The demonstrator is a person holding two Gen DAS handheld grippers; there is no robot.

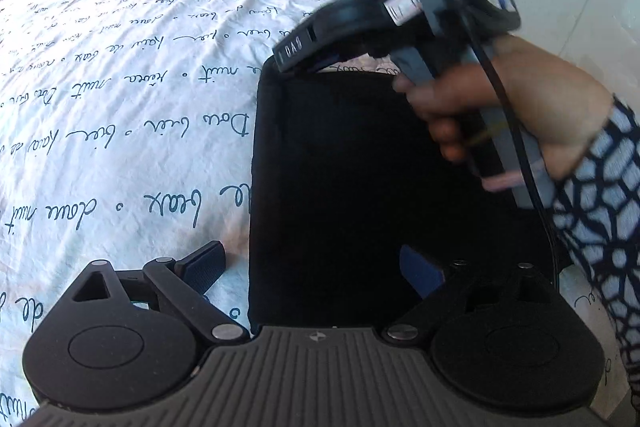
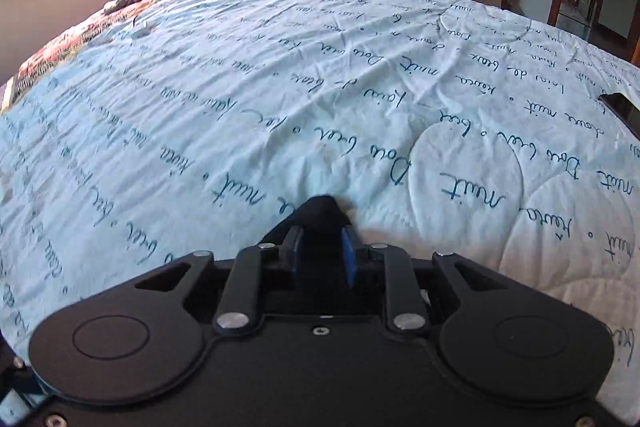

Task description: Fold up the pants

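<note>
The pants [image 1: 360, 187], black, lie on the bed [image 1: 120, 107] as a compact folded rectangle, edges fairly square, over a white quilt printed with blue script.

Left gripper [image 1: 316, 267]: fingers stand wide, one pad on the quilt just beside the pants' left edge, the other over the black cloth. Nothing is pinched.

Right gripper [image 2: 322, 255]: fingers narrow, with a peak of black cloth between the blue pads at the far corner of the pants. Whether the pads press on it or have let go cannot be told. A hand [image 1: 500, 115] holds this tool over the far end.

Judgement: the fold is largely complete and the step in hand is release at the far corner. The next move calls for clearing the fingers without dragging the corner, then checking that the layers lie flat.
</note>
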